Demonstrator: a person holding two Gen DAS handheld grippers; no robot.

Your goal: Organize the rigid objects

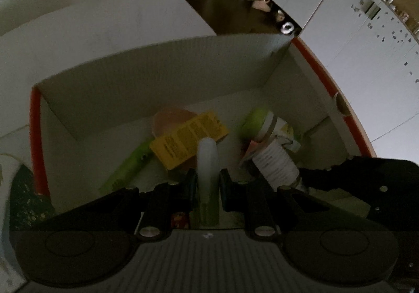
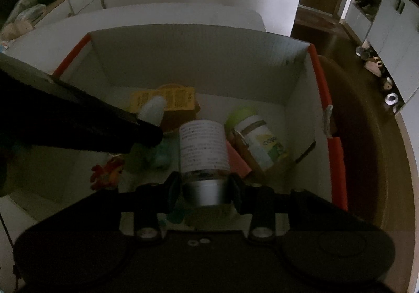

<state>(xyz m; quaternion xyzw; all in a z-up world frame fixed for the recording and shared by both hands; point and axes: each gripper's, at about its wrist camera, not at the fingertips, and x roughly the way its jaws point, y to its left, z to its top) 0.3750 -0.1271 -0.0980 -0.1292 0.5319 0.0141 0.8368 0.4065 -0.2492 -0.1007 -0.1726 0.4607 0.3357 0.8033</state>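
White cardboard box, left gripper pinching pale tube, right gripper clamping labelled bottle, yellow carton at 12 o'clock.

Matt corrugated cardboard box. Bottle with a paper label and shiny metal-looking cap. Smooth whitish plastic tube. Yellow carton, matt printed card.
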